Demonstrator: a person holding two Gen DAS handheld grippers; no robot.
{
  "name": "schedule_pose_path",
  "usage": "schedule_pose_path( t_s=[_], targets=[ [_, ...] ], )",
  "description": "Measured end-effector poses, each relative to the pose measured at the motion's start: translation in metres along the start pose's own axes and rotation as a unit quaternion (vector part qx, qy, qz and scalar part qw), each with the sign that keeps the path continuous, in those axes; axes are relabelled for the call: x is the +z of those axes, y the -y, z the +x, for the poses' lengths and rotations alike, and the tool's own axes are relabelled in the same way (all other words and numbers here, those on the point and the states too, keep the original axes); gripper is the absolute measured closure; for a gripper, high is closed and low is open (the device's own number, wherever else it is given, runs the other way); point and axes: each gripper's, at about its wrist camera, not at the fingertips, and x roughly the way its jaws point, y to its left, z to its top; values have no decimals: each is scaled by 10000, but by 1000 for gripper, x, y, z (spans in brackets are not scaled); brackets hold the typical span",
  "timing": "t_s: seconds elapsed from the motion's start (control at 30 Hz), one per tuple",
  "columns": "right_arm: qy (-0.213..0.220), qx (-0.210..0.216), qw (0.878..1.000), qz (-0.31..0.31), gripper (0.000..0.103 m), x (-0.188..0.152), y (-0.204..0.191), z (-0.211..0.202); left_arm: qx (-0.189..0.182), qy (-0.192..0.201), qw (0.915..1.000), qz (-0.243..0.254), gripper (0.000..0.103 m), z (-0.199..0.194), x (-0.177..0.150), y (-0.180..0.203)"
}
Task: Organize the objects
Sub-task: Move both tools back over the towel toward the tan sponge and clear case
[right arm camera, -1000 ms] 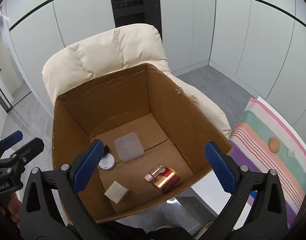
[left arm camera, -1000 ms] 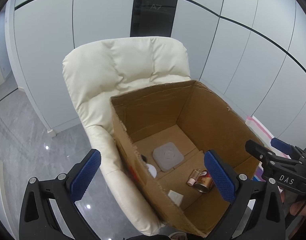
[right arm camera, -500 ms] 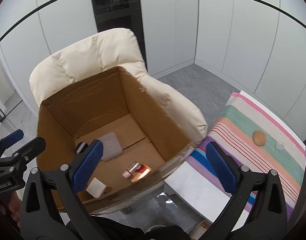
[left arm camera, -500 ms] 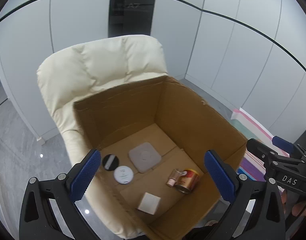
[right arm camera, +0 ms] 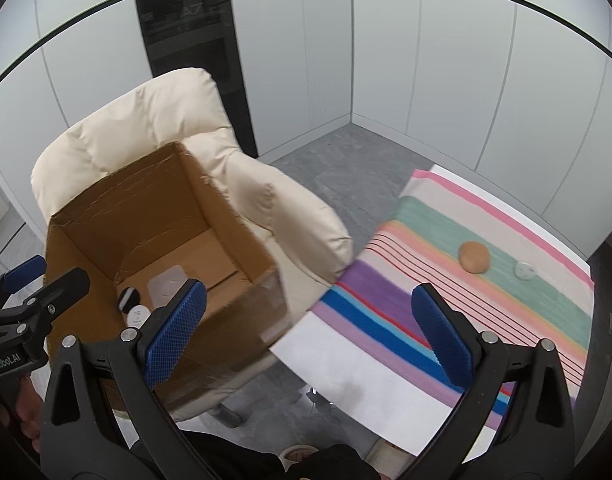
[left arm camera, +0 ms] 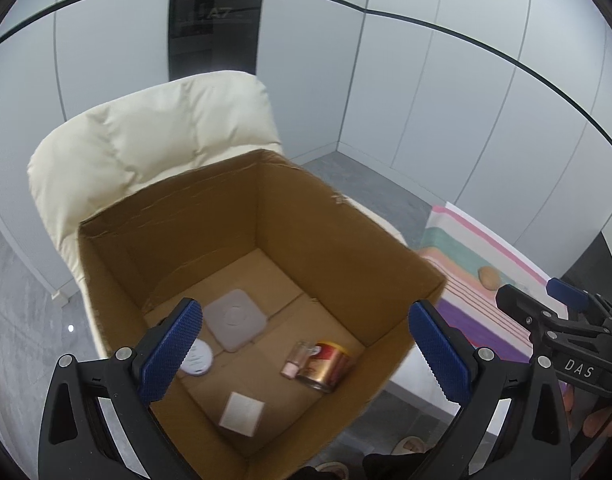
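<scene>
Left claw [left arm camera: 306, 352] is spread wide and empty, hanging over the cardboard box [left arm camera: 346, 216] that sits on the cream armchair [left arm camera: 154, 132]. Inside the box, left to right in the left wrist view: a white round disc [left arm camera: 198, 362] half hidden behind the left pad, a grey square pad [left arm camera: 236, 318], a small white square block [left arm camera: 242, 412], a small pinkish bottle [left arm camera: 294, 360] touching a gold-and-red can [left arm camera: 326, 364] lying on its side. Right claw [right arm camera: 306, 332] is also wide open with nothing in it, aimed at the near part of the striped cloth [right arm camera: 426, 312] on the white counter [right arm camera: 346, 376], which stands just right of the chair. Two things are left on that cloth: a round tan ball [right arm camera: 473, 257] and, just right of it, a small clear round piece [right arm camera: 524, 270], hard to identify. Key relation: both lie ahead and to the right of the right claw, up the cloth toward its far edge, well apart from the box. Right claw is clearly the nearer one; left is parked over the box. Ball is round, so no long axis to align to. My read: the next pick is the ball, reaching forward-right, then carrying it left to the box.
</scene>
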Motion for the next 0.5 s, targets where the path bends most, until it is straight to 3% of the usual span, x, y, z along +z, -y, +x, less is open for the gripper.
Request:
schedule_pose_path(
  t_s=[0.5],
  targets=[
    [41, -424, 9979, 484, 0, -14, 73, -21, -338, -51, 9987, 389, 0, 11, 2, 70]
  ],
)
